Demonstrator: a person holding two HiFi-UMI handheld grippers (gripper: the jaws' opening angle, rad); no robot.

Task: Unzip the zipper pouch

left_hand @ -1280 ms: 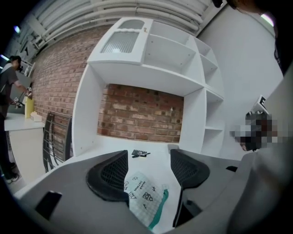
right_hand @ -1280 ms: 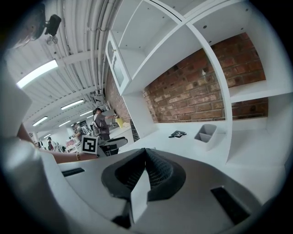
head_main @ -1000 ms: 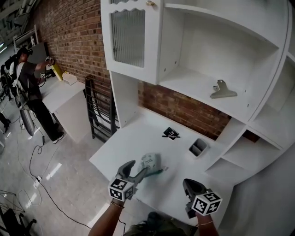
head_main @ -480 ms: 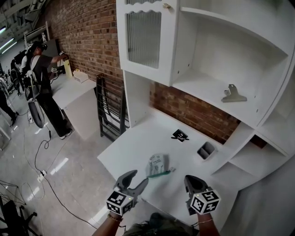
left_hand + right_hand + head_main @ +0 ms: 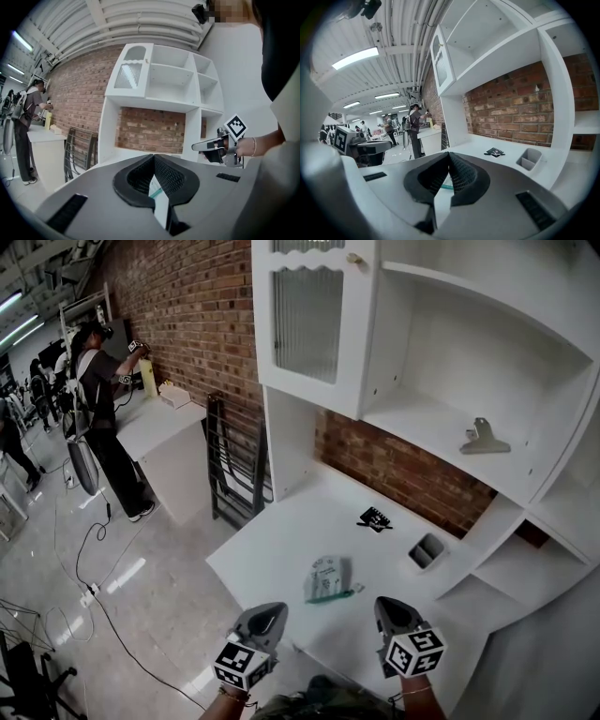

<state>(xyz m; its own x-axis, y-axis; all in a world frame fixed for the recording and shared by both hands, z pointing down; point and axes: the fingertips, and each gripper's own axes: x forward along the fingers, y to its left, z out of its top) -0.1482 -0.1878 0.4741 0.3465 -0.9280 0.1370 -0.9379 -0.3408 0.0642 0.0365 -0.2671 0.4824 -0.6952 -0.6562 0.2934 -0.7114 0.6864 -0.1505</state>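
Note:
The zipper pouch is pale with a teal zipper edge and lies flat near the front of the white desk. My left gripper hovers at the desk's front edge, short of the pouch, jaws shut with nothing between them. My right gripper is shut and empty too, to the right of the pouch and apart from it. In the left gripper view the shut jaws hide most of the pouch; a teal strip shows below them. The right gripper view shows shut jaws.
A small black object and a grey bin sit further back on the desk. A metal clip lies on the shelf above. A glass cabinet door hangs upper left. A person stands at a far table.
My left gripper's jaws went from open to shut, and it drew back from the pouch toward the desk's front edge. The pouch stays on the desk. The right gripper barely moved.

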